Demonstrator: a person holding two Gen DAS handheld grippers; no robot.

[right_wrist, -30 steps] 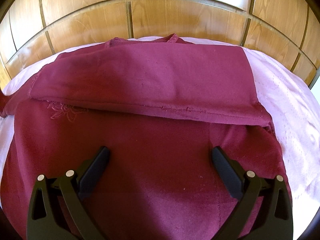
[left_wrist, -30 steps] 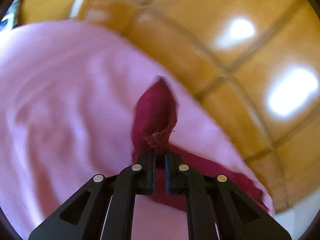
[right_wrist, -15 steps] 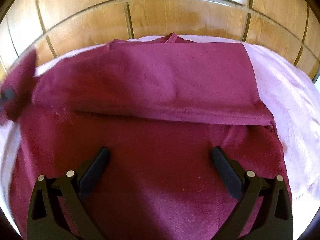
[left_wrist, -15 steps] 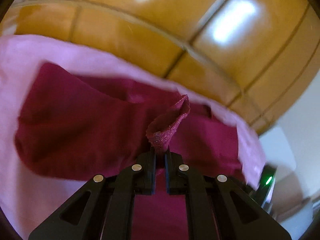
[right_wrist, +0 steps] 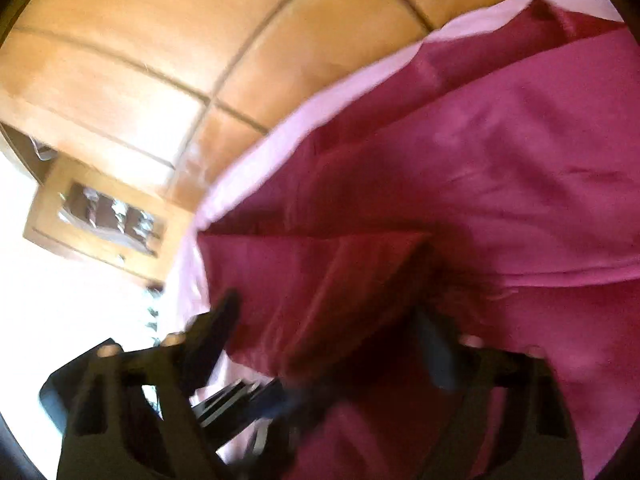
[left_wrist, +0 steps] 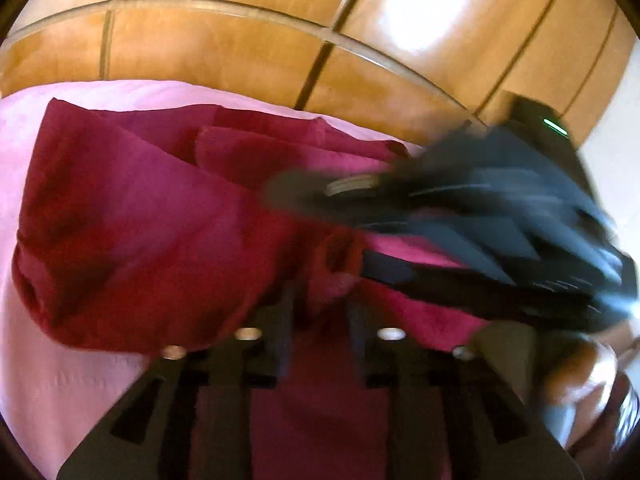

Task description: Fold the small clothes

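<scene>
Since a second ago, our left gripper (left_wrist: 320, 312) has carried the maroon garment's (left_wrist: 132, 216) corner across over the cloth, and its jaws have just been opening, the fabric bunched loosely between them. Our right gripper (right_wrist: 324, 320) has just been closing; blur hides whether its pads press the fold between them. We see the garment lying on the pink sheet (left_wrist: 52, 380), before wooden panelling (left_wrist: 208, 52).

Right tool (right_wrist: 328, 320), jaws just closing, straddles a folded edge of maroon cloth garment (right_wrist: 460, 184) on pink bedsheet (right_wrist: 256, 160).
</scene>
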